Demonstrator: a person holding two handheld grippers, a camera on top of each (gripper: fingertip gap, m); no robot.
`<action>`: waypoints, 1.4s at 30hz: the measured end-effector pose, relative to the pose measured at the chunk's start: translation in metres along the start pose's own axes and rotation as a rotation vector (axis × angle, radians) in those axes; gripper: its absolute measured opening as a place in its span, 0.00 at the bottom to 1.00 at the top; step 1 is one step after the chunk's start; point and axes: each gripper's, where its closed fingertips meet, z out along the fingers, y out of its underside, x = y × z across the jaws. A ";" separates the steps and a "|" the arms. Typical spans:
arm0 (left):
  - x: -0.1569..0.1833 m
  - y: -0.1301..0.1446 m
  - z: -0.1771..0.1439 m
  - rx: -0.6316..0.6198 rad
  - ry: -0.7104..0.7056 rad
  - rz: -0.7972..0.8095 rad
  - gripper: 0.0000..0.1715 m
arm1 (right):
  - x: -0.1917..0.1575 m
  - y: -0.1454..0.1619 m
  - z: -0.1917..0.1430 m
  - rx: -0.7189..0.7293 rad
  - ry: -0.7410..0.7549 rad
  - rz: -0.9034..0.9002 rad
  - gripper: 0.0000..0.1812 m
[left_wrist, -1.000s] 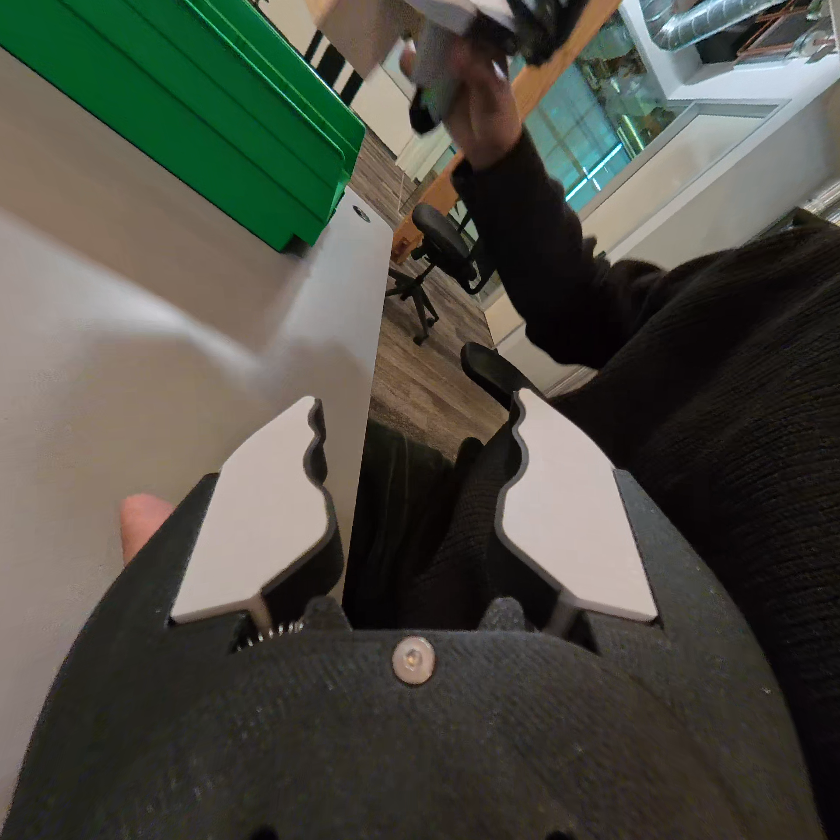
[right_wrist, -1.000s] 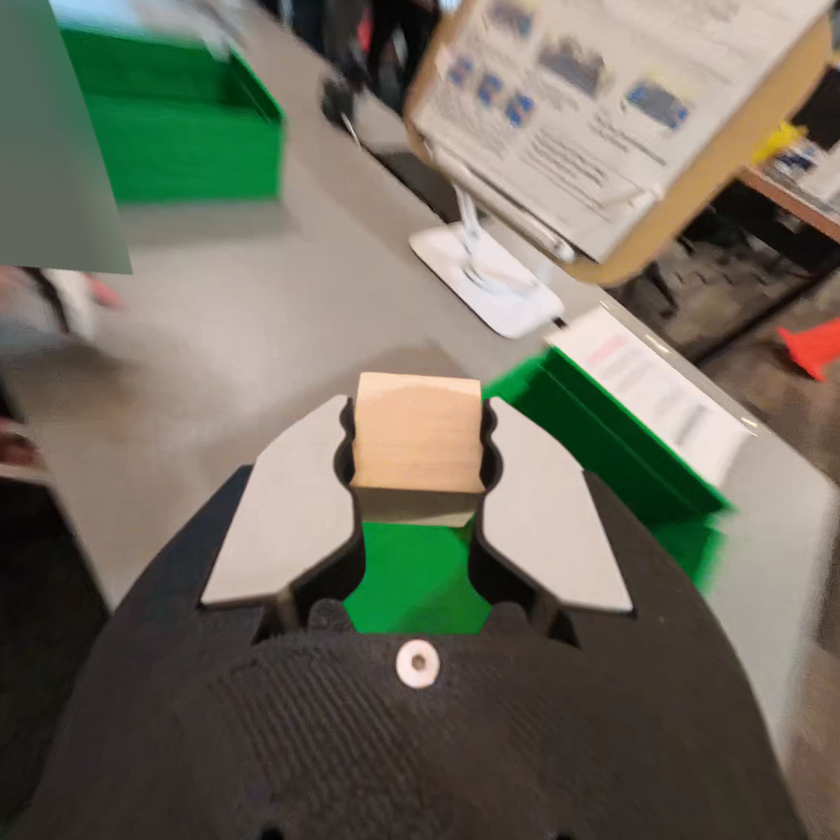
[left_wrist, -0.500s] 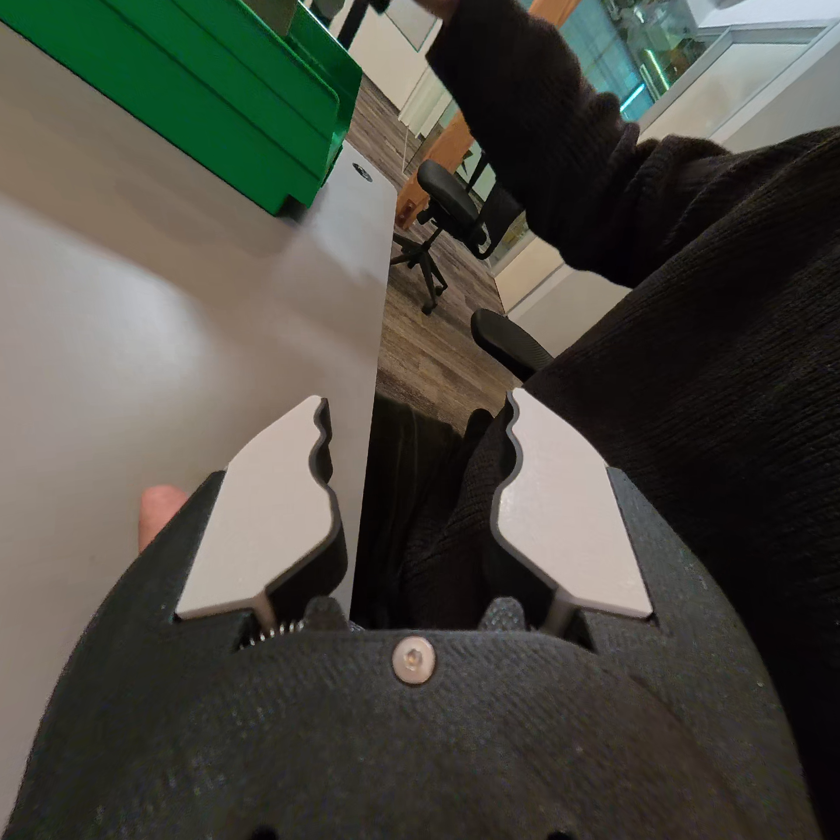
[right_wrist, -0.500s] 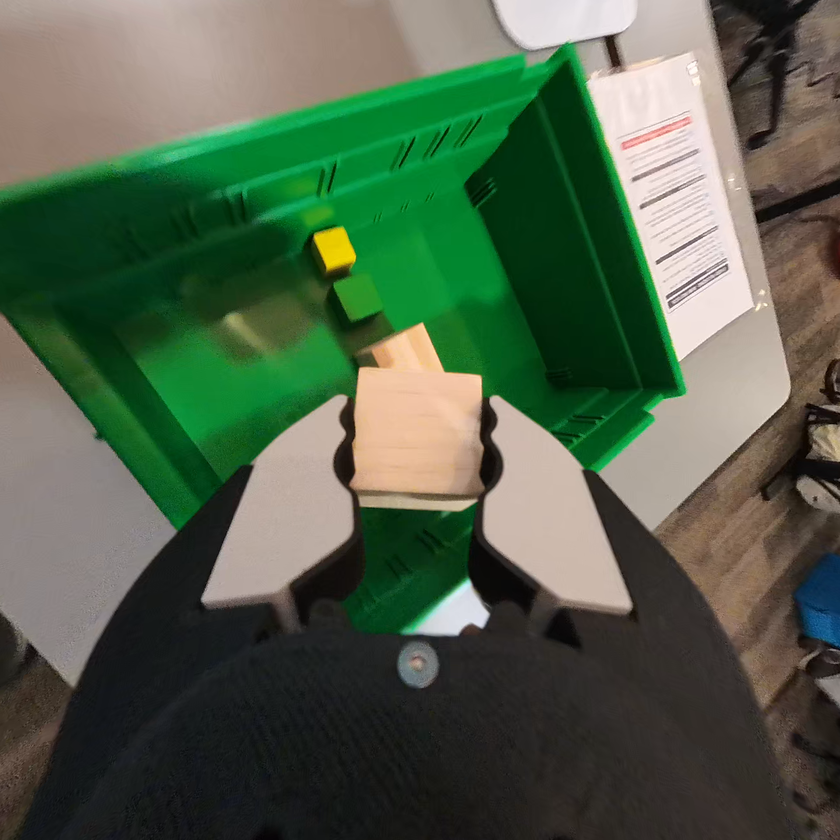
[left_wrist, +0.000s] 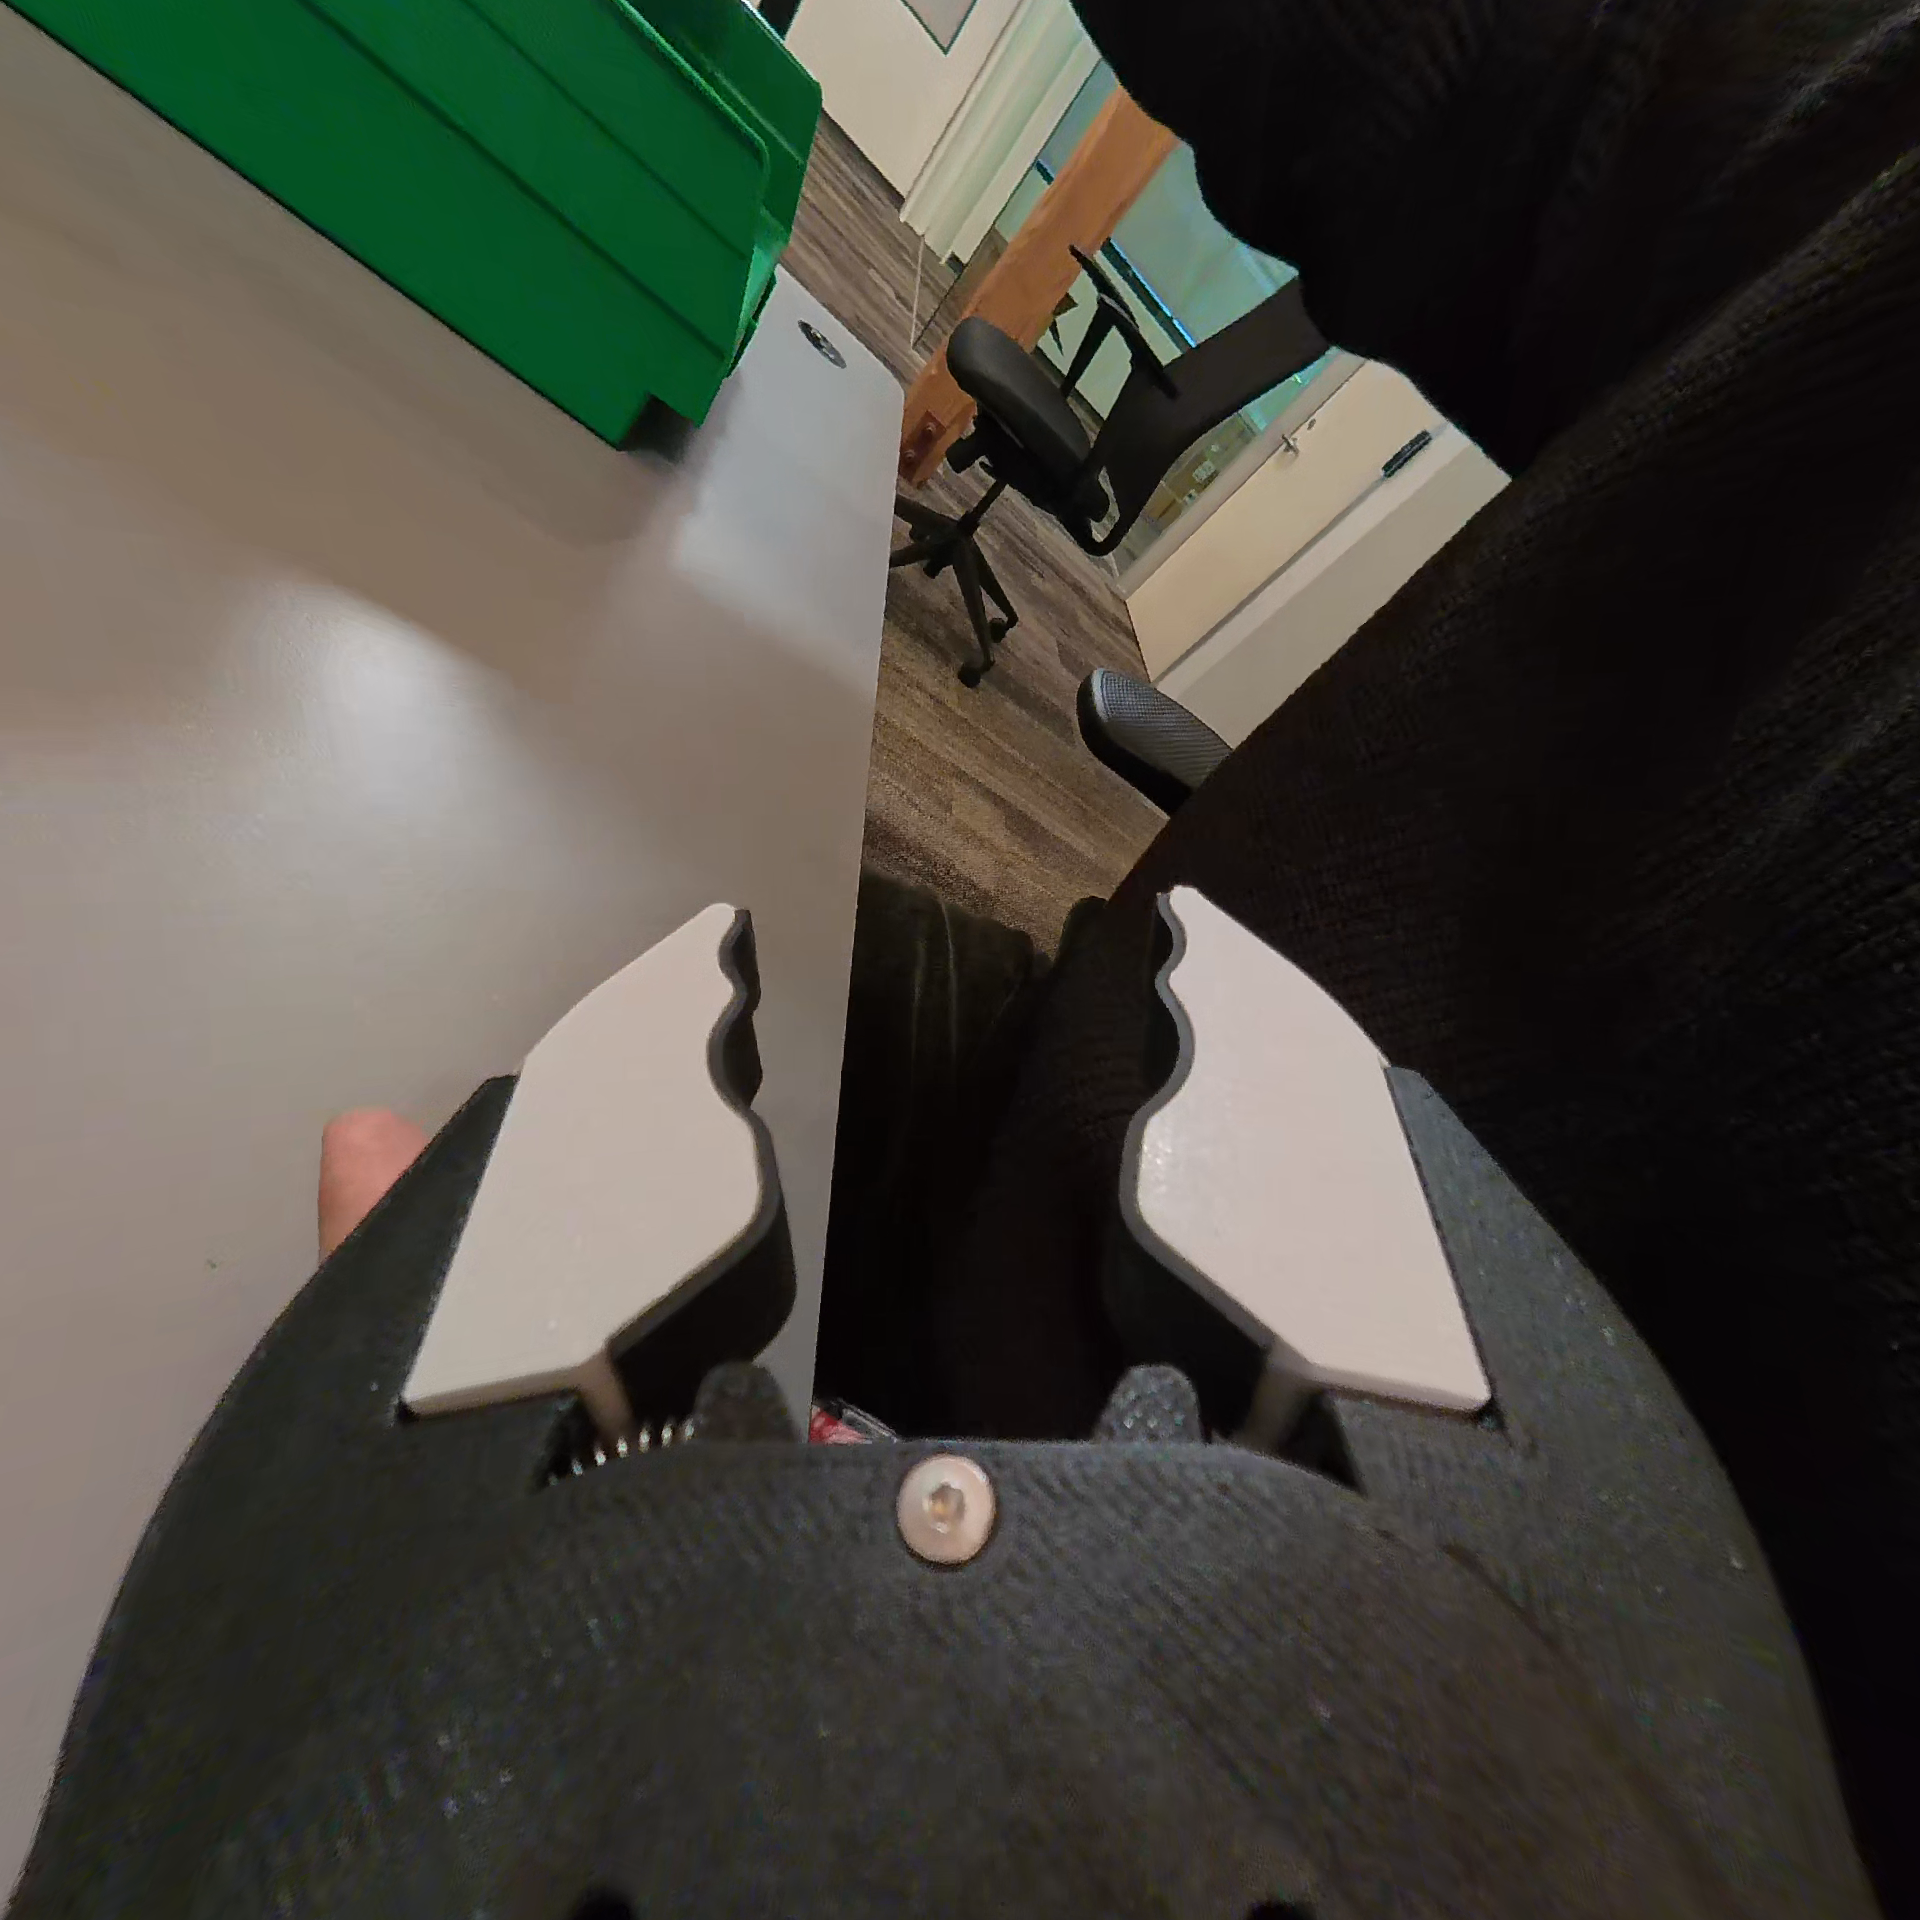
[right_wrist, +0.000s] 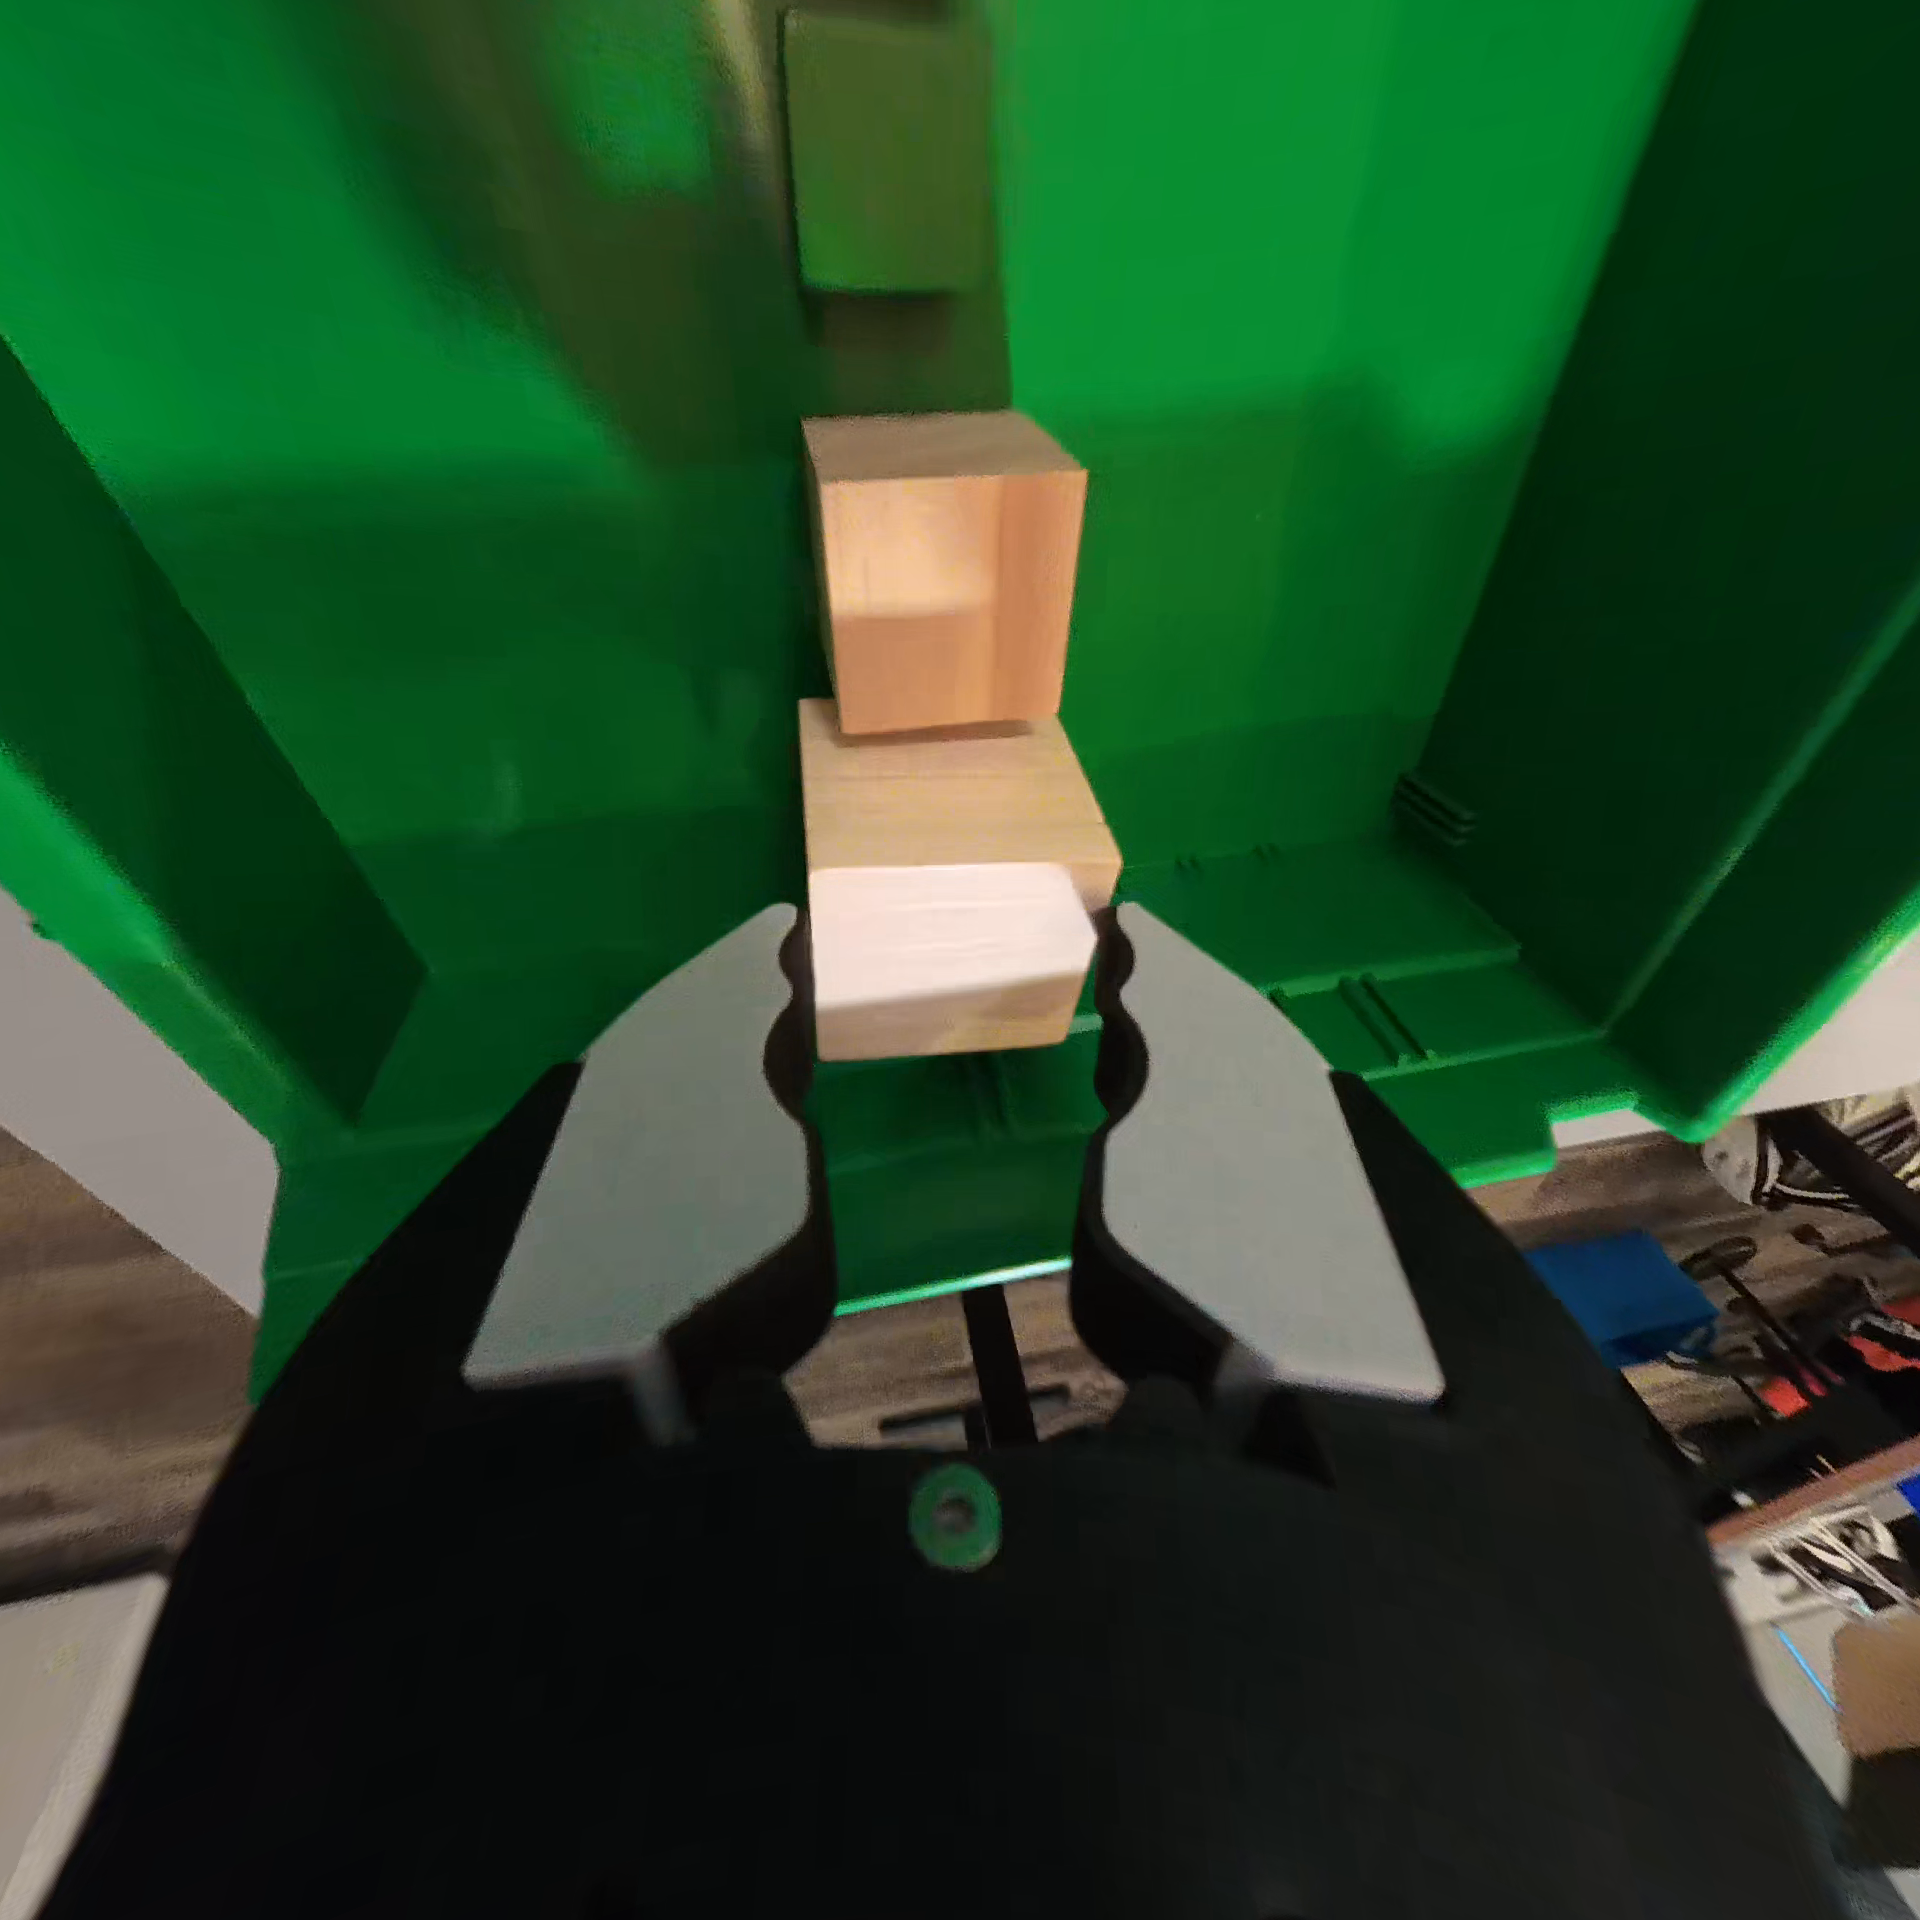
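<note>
My right gripper (right_wrist: 948, 971) is shut on a pale wooden block (right_wrist: 940, 951) and holds it low inside a green plastic bin (right_wrist: 364, 520). Just ahead of the held block lie two more plain wooden blocks, one close (right_wrist: 951, 805) and one beyond it (right_wrist: 935, 582). A green block (right_wrist: 883, 156) lies farther back, blurred. My left gripper (left_wrist: 956, 997) is open and empty, with its fingers straddling the near edge of the grey table (left_wrist: 312, 675). A fingertip (left_wrist: 358, 1164) shows beside its left finger.
A green bin (left_wrist: 436, 177) stands on the table at the far left of the left wrist view. A person's black sweater (left_wrist: 1558, 831) fills the right side there. A black office chair (left_wrist: 1039, 436) stands on the wood floor beyond. Cluttered floor items (right_wrist: 1621, 1299) lie under the table edge.
My right gripper has swung over and down into the green bin with the wooden block, now close to the blocks on its floor. The left gripper has barely moved and stays open.
</note>
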 end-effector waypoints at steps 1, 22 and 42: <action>0.000 0.000 0.000 -0.002 0.002 -0.001 0.42 | 0.001 0.002 0.002 -0.022 -0.005 -0.011 0.30; -0.002 -0.006 -0.006 0.040 0.036 -0.060 0.42 | 0.004 0.008 0.011 -0.270 0.021 -0.190 0.28; -0.007 -0.015 -0.009 0.052 -0.149 0.095 0.44 | -0.053 -0.174 -0.193 1.240 -0.031 0.707 0.31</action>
